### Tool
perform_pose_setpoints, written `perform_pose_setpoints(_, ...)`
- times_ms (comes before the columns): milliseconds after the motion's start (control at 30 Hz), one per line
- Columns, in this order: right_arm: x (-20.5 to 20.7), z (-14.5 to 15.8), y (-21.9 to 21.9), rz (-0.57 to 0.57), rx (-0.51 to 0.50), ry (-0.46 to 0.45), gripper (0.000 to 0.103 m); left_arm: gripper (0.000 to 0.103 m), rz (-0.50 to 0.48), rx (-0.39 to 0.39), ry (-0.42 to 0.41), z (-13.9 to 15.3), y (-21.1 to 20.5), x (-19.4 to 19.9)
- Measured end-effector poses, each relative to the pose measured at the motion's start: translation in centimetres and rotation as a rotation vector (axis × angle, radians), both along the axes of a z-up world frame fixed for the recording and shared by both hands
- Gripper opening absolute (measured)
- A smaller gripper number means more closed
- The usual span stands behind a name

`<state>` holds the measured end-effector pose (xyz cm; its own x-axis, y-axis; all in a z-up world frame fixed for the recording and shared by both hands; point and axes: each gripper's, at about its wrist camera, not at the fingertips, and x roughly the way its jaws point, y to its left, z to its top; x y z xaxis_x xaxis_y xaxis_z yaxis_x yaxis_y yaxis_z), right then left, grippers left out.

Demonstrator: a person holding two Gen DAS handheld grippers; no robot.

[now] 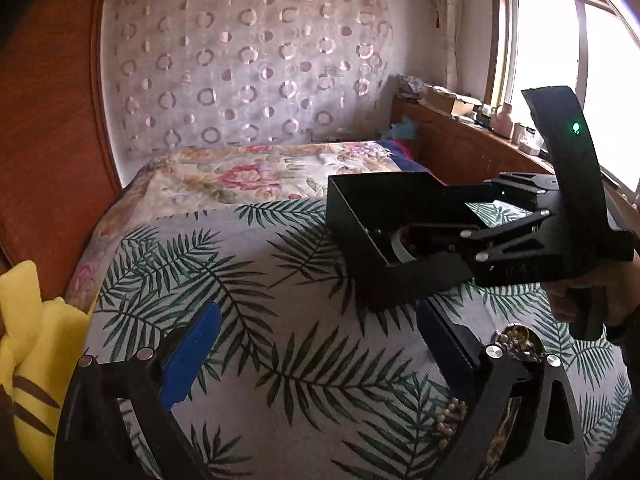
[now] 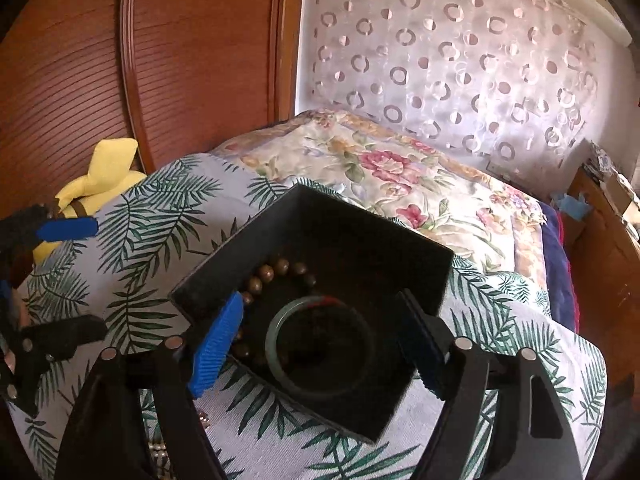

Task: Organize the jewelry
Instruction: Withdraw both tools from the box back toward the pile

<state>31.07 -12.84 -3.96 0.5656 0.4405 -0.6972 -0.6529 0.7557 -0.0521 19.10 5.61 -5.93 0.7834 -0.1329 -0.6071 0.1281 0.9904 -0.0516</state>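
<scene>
Leaf-print bedspread [image 1: 248, 320]; only the right view shows the box's [image 2: 224, 276] bangle [image 2: 276, 344].

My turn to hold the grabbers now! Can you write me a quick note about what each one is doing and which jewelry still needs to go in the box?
Left gripper: jaws wide open, holding nothing, hovering over the palm-leaf bedspread.
Right gripper: jaws open, reaching into the black box, gripping nothing.
Already in the box: a wooden bead bracelet and a green jade bangle.
Still out on the bedspread: a beaded piece and a gold-toned cluster, both close to the left gripper.
Left to do: pick those up and place them in the box.
</scene>
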Motion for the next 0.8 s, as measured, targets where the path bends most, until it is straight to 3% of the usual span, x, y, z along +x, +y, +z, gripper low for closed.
perform_pose_setpoints(333,-5.9,1.6,-5.0,-0.015,0.077,-0.011,0.080,0.095,-0.025,0.000,-0.015,-0.1,-1.8,-3.6)
perform_pose_setpoints(800,-12.3,-0.6,-8.8,-0.005,0.102,0.036,0.080,0.095,-0.088,0.061,-0.025,-0.5,-5.5,-7.6)
